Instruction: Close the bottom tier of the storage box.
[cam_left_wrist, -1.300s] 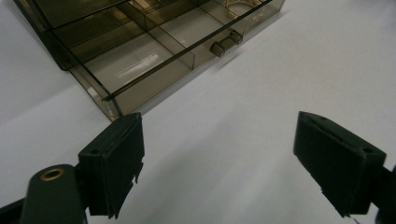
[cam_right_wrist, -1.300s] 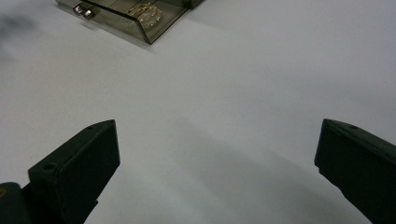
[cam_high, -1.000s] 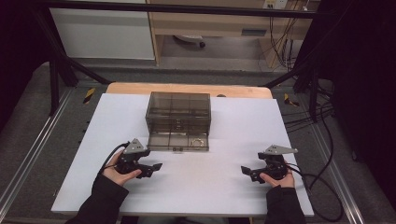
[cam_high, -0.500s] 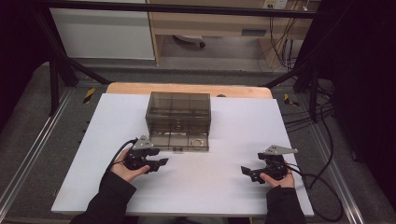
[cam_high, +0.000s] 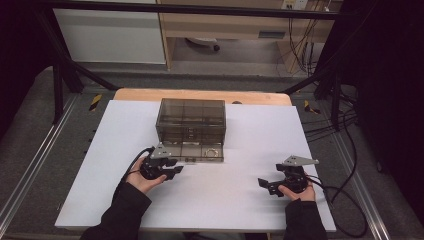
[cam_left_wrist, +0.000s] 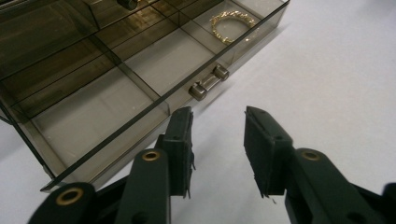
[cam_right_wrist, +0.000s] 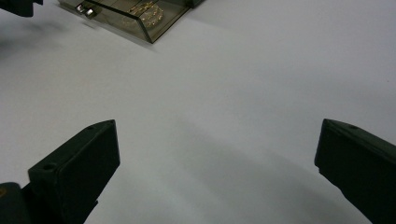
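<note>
A smoky see-through drawer box (cam_high: 190, 117) stands in the middle of the white table. Its bottom drawer (cam_high: 192, 152) is pulled out toward me. A gold bracelet (cam_high: 212, 151) lies in the drawer's right-hand compartment, and the left gripper view shows that bracelet (cam_left_wrist: 232, 21) too. My left gripper (cam_high: 176, 170) sits just before the drawer front. Its jaws (cam_left_wrist: 217, 119) have just been closing and hold nothing; the small drawer handle (cam_left_wrist: 208, 83) lies a little beyond their tips. My right gripper (cam_high: 263, 184) rests at the front right, its jaws (cam_right_wrist: 217, 130) wide open over bare table.
The white table top (cam_high: 250, 135) has free room right of the box and along the front. A wooden edge (cam_high: 150, 95) runs behind it. Black frame bars and cables (cam_high: 345, 150) stand at the sides. The other drawer compartments (cam_left_wrist: 88, 112) look empty.
My left gripper has moved right and a little forward, up to the front of the open drawer, and its jaws have narrowed. The right gripper has kept still.
</note>
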